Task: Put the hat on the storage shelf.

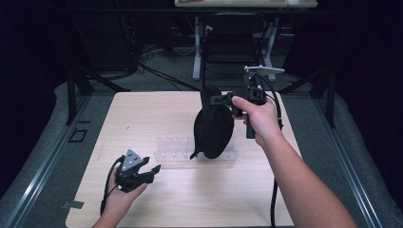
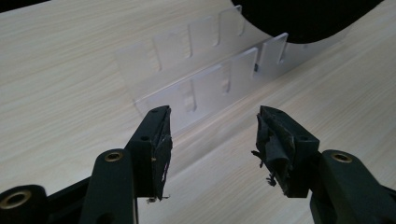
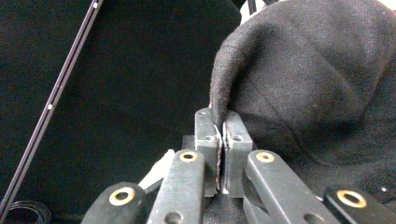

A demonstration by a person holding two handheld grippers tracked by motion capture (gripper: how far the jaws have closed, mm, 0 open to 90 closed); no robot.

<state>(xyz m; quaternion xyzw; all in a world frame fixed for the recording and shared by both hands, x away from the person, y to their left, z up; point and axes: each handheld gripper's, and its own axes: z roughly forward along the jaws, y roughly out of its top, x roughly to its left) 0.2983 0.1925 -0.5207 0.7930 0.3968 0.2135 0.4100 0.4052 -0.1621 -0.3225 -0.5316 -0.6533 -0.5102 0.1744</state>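
The right tongs (image 1: 227, 99), held high on an outstretched forearm, are clamped on the edge of a black cloth cap (image 1: 213, 128) that hangs over the clear rack (image 1: 173, 147). The left tongs (image 1: 153, 170) hover low over the counter (image 1: 199, 199), jaws apart with nothing between them.

The cloth (image 1: 212, 128) is plain black with a fine woven texture, and both grippers (image 1: 151, 170) (image 3: 222, 123) are black with brass-coloured rivets. The rack (image 2: 205, 77) is clear and colourless. The table (image 1: 157, 114) is pale wood with a fine straight grain.
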